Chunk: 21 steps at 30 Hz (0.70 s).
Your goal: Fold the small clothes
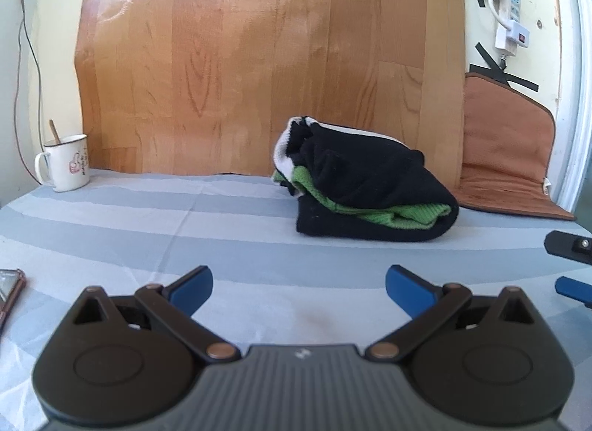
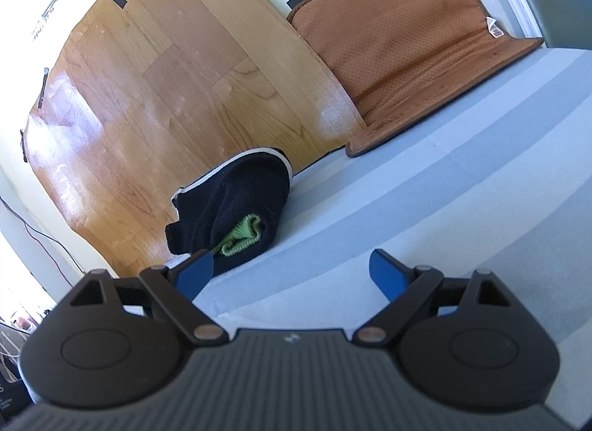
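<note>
At the far left edge of the left camera, a shiny flat thing with a brown rim [image 1: 9, 292] peeks in, cut off so you cannot tell what it is. Behind it a white metal mug with a pink picture [image 1: 66, 162] stands on the cloth, with a wooden stick poking out of it. The soft bed cover with pale blue and grey stripes [image 1: 148, 223] looks smooth, with a few light creases. A big sheet printed like orange-brown wood planks [image 1: 266, 60] leans against the wall at the back.

The left gripper [image 1: 299, 288] hangs low over the cover with its blue fingers [image 1: 194, 288] spread wide apart, holding nothing.

Further right sits the small folded knit garment, black with a green inside and white trim [image 1: 370, 190]. It is a thick, fuzzy bundle near the wood sheet, well apart from both grippers. Its inner layers are hidden in the fold.

Next to it a brown dotted fabric mat [image 1: 507, 157] bends up the wall. A white power strip [image 1: 512, 20] is taped above it.

The right gripper [image 2: 292, 277] is also spread wide and grips nothing. In its camera its left finger covers a little of the garment's near edge. Only a bit of this gripper shows at the right edge of the left camera.
</note>
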{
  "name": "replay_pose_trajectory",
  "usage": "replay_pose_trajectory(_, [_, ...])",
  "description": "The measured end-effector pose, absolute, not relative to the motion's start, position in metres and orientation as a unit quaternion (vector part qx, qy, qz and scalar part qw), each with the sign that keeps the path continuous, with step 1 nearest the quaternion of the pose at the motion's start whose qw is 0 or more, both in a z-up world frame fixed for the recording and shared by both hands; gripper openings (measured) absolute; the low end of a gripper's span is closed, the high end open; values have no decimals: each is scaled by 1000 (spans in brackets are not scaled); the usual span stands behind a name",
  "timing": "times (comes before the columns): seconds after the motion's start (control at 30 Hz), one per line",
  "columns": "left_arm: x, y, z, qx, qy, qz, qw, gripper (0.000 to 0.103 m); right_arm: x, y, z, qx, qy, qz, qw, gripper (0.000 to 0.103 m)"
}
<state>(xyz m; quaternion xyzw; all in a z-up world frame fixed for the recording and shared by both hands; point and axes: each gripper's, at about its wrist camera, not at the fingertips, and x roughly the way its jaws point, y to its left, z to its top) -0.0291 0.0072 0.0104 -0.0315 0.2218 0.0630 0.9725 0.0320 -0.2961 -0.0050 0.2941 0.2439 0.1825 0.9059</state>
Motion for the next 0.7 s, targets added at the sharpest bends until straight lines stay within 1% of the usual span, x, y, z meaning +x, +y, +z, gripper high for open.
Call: replay_pose_trajectory(0.7, [-30,-10,8,25,226,65,972,103,30,-297,-5,294,243,182,906,93])
